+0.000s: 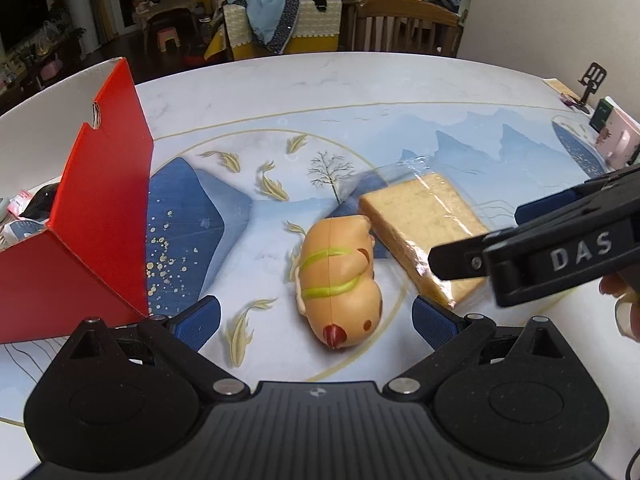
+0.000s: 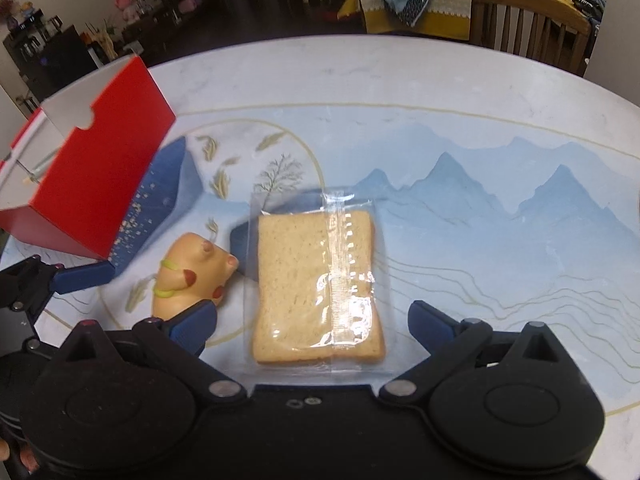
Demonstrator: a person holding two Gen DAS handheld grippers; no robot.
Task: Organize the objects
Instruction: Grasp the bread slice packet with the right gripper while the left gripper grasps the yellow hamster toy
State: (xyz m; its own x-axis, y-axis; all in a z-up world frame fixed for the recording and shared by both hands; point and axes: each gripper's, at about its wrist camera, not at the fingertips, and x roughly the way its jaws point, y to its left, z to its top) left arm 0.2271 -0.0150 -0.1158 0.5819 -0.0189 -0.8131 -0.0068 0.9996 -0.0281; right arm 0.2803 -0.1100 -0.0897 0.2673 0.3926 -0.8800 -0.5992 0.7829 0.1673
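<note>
An orange toy animal with green stripes (image 1: 340,280) lies on the table mat between the fingers of my open left gripper (image 1: 316,320); it also shows in the right wrist view (image 2: 192,276). A slice of bread in clear plastic wrap (image 2: 318,288) lies between the fingers of my open right gripper (image 2: 312,328), its near edge close to the gripper body; it also shows in the left wrist view (image 1: 424,232). An open red box (image 1: 84,240) with a white inside stands at the left, and shows in the right wrist view (image 2: 92,184).
The round white table (image 2: 360,72) carries a blue mountain-print mat (image 2: 500,208). A wooden chair (image 1: 404,28) stands at the far edge. A pink object (image 1: 620,144) and a black phone stand (image 1: 592,84) sit at the right edge. Small items lie left of the box.
</note>
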